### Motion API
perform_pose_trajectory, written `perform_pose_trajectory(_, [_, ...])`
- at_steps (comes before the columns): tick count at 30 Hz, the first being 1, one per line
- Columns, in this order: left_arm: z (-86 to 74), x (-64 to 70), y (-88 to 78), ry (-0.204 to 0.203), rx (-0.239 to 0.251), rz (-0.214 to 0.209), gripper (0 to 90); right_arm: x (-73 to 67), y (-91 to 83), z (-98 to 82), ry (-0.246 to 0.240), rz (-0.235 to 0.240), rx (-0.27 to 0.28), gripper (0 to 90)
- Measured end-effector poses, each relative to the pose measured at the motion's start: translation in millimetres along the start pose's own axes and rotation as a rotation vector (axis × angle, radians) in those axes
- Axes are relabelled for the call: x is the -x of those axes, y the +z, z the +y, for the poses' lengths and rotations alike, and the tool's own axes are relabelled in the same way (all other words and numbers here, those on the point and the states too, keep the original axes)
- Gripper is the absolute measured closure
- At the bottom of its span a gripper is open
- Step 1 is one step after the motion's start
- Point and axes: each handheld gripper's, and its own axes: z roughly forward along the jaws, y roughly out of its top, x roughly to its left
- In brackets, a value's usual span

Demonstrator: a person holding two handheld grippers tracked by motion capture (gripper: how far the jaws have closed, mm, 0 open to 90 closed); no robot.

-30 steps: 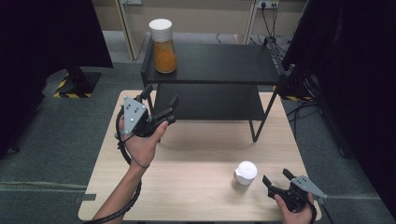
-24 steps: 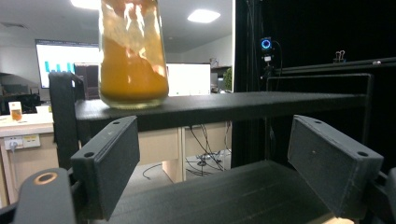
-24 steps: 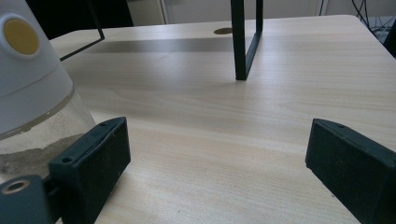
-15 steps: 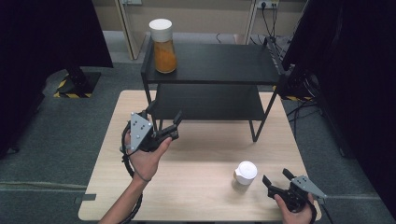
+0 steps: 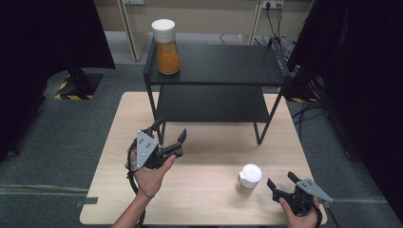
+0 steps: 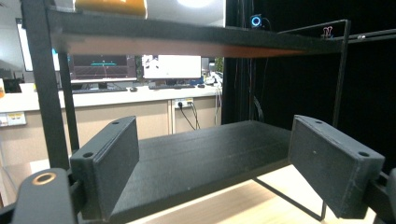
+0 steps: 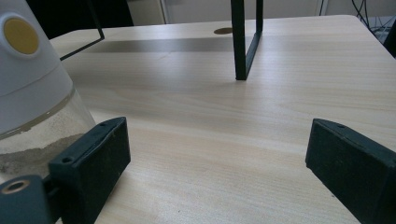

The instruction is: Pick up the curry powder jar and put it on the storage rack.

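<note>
A tall jar of orange powder with a white lid stands on the top board of a black two-level shelf at its left end. A smaller white-lidded jar of pale powder stands on the wooden table near the front right; it rises at the left of the right gripper view. My left gripper hangs open in front of the shelf's left legs, jaws aimed at the lower board, nothing between them. My right gripper rests open just right of the small jar, apart from it.
The shelf's thin black legs stand on the table's far half. A shelf leg rises ahead of the right gripper. Dark curtains flank the table, and cables lie on the floor at the back right.
My left gripper has come down and moved right and nearer, from beside the shelf's left leg to low in front of the lower board. The right gripper and both jars have stayed put.
</note>
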Motion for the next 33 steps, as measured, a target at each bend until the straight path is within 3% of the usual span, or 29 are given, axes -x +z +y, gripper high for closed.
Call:
perform_pose_trajectory(11, [-33.7, -2.1, -18.5, -0.023, -0.073, 0.008, 15.3, -0.6, 0.0, 0.1, -0.002, 0.000, -0.001, 6.6])
perform_pose_trajectory(33, [-72.6, -7.9, -28.3, -0.044, -0.210, 0.013, 15.2, -2.0, 0.4, 0.7, -0.012, -0.001, -0.005, 6.5])
